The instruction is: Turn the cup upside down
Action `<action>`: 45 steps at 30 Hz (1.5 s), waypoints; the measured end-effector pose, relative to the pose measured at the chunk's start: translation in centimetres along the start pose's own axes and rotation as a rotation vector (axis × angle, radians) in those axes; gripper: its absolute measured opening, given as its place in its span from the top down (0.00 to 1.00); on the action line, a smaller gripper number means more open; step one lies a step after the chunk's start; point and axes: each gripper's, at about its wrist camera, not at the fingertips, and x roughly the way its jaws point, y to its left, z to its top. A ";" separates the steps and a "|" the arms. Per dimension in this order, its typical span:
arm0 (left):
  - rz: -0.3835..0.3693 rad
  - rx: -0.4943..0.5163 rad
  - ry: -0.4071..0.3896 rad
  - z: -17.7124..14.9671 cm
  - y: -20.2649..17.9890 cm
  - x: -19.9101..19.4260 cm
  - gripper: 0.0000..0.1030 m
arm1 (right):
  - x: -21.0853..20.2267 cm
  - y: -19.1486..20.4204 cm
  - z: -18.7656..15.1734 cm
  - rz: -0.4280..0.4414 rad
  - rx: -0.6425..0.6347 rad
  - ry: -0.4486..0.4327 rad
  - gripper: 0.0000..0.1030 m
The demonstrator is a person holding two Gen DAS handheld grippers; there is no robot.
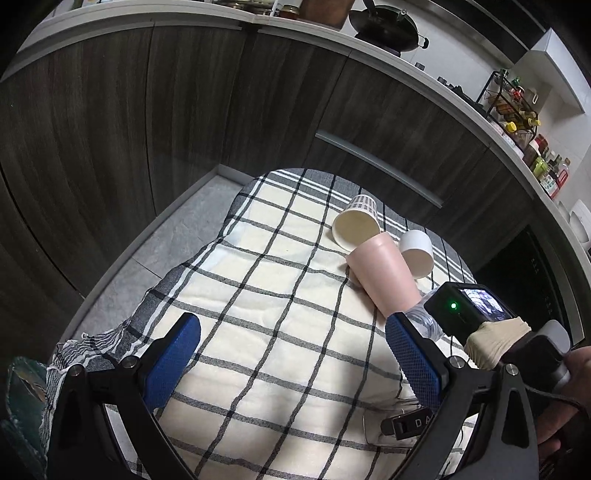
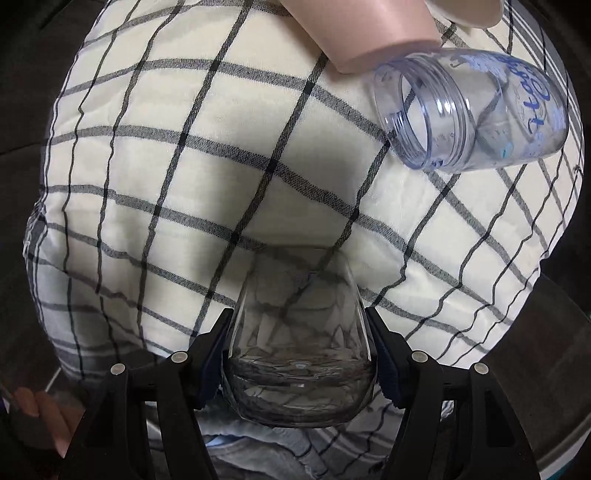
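Gripping a clear glass between the right gripper pads, one finger on each flank, low over the checked cloth. Seen through the right wrist view as a tapered tumbler: narrow end pointing forward, away from the camera and toward the cloth, wide heavy end back near the wrist. Long axis thus running along the fingers, not across them. Whether the narrow end is the mouth or the base cannot be told for certain; the thick band at the wide end suggests the base, which would put the mouth already facing the cloth. Judged from that: tipping the wrist so the forward end meets the cloth flat, then letting go.

Lying ahead and to the right: a pink cup on its side, and touching it a clear jar with blue writing, mouth toward the camera. Close enough to bump on set-down.

Hanging idle with fingers spread wide and nothing between them: the left gripper, well short of the pink cup, a paper cup and a white cup. Right side plainly the nearer, already holding.
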 end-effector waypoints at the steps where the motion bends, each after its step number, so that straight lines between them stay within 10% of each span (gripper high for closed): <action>1: -0.001 0.001 -0.002 0.0 0.0 -0.1 0.01 | 0.1 -0.3 0.1 -0.006 0.001 -0.003 0.35; 11: 0.018 0.040 -0.044 -0.4 -0.6 -2.8 0.01 | -3.0 -0.5 -3.6 -0.023 0.007 -0.212 0.20; 31: 0.084 0.230 -0.124 -5.6 -3.0 -8.1 0.00 | -4.9 -0.3 -20.3 -0.076 0.211 -1.008 0.11; 45: 0.101 0.319 -0.155 -8.8 -4.1 -9.0 0.00 | -3.9 -0.9 -26.3 -0.176 0.343 -1.260 0.06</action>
